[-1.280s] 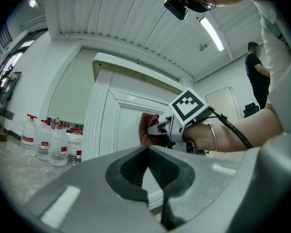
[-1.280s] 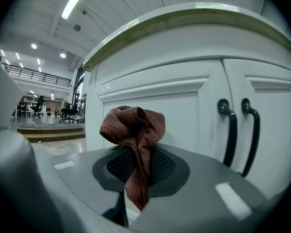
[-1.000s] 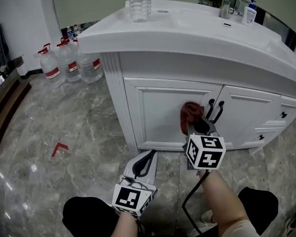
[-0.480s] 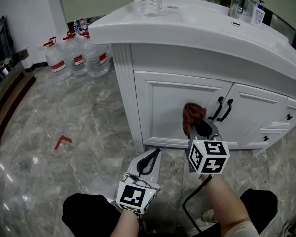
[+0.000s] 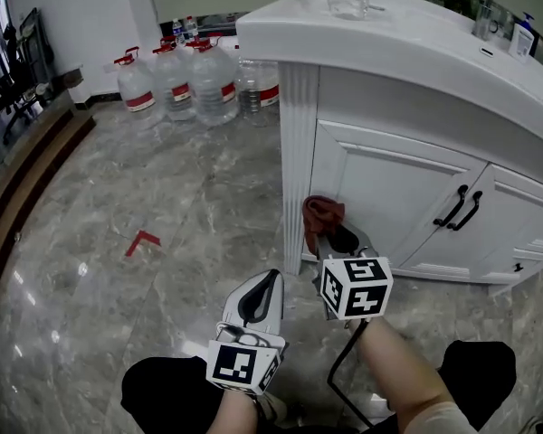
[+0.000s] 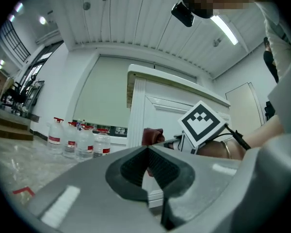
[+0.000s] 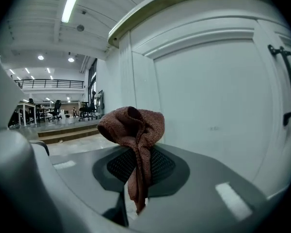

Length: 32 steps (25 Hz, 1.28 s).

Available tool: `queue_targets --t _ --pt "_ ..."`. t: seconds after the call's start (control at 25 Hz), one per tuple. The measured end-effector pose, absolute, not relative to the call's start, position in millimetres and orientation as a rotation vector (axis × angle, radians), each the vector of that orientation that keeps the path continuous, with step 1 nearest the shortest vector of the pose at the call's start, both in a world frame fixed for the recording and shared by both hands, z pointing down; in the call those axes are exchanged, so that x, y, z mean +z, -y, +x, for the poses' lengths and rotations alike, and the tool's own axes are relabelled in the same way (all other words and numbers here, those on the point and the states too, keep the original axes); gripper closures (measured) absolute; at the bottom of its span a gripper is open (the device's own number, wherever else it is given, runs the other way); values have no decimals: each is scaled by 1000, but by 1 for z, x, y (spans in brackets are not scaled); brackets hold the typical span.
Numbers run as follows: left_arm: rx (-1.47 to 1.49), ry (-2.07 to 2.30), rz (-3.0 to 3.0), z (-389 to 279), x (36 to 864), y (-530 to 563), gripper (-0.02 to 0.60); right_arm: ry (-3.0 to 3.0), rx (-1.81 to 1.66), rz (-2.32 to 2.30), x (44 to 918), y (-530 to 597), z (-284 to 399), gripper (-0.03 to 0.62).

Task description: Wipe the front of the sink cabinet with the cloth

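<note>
The right gripper (image 5: 337, 239) is clamped on a crumpled rust-red woven cloth (image 7: 134, 126) bunched just beyond its jaws, seemingly touching the white panelled sink cabinet (image 5: 391, 188) straight ahead. The left gripper (image 6: 148, 154), beside it to the left and nearer the person, is closed on nothing.

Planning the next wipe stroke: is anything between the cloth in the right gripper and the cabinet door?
Nothing visible. The cloth, clamped in the right gripper, faces the bare door panel; the black handles sit well off to the right.

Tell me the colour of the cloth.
Reddish-brown cloth; the right gripper view shows it best.
</note>
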<state>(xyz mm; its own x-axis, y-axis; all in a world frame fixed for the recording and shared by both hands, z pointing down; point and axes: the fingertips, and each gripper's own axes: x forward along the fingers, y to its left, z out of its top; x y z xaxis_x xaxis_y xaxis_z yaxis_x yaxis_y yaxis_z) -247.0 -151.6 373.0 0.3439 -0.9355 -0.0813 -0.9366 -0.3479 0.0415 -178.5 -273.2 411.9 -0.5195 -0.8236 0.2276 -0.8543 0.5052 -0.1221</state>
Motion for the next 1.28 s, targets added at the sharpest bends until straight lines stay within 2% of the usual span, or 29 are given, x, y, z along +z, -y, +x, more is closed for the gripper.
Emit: queue_targets --t 0.24,0.52,1.28 --pt "97 -1792 -2574 -261 382 153 581 2584 367 1465 425 288 -191 508" --pt "72 -1757 -2609 -247 388 158 581 2570 372 1494 432 291 -171 507" --pt "20 -1541 -2753 -140 404 176 581 2384 387 1780 437 280 -13 507"
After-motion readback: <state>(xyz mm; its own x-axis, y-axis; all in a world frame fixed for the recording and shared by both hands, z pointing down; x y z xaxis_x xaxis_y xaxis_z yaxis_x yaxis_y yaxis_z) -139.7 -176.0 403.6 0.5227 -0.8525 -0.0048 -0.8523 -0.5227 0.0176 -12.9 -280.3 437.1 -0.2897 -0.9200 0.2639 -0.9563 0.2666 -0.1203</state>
